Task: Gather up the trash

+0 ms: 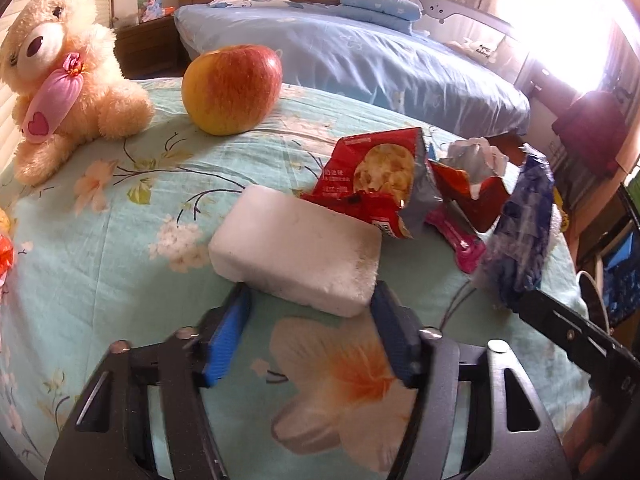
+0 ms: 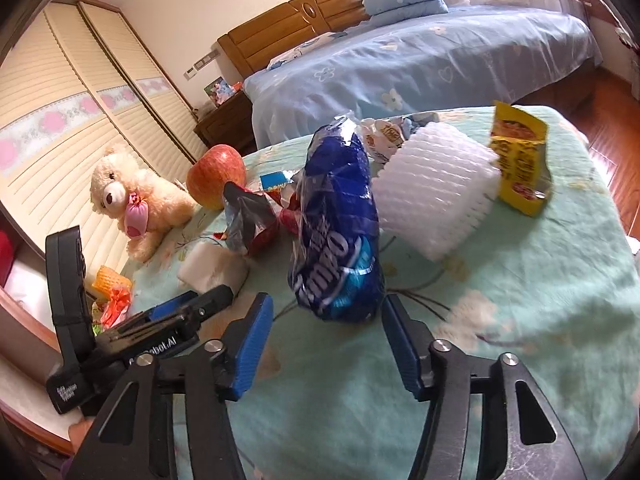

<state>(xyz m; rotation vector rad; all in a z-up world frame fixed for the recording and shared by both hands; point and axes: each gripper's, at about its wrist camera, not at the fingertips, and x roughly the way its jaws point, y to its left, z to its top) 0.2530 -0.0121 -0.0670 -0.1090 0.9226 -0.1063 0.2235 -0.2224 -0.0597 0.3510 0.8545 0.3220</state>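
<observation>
Landmark: white rectangular foam block (image 1: 296, 254), lying on the desk under a mint-green floral cloth (image 1: 120, 240).

Left gripper (image 1: 310, 300): blue-padded jaws spread, standing either side of the block's near end. Right pad looks to be at the block's corner; whether either pad presses on it cannot be told. Block rests flat on the cloth.

Behind the block, touching its far edge: red crumpled popcorn snack bag (image 1: 372, 176), torn open, silver lining showing. Beyond and right of that, a red torn carton with crumpled white paper inside (image 1: 476, 168). Right of the block, a pink flat wrapper (image 1: 460, 240).

Further right of the block: blue crinkled plastic biscuit bag (image 2: 340, 236), standing upright. Right gripper (image 2: 328, 316) sits at its base, jaws spread, one to each side of the bag's lower end; a gap shows beside each pad, no pinch visible.

Past the blue bag, away from the block: white ribbed foam fruit sleeve (image 2: 436, 196), then a yellow opened cardboard packet (image 2: 520, 160).

Behind-left of the block: red-yellow apple (image 1: 232, 88). Further left, cream plush teddy bear with pink bow (image 1: 68, 76), seated on the cloth.

Well behind the block, off the desk: a bed with blue floral sheet (image 1: 360, 56).
</observation>
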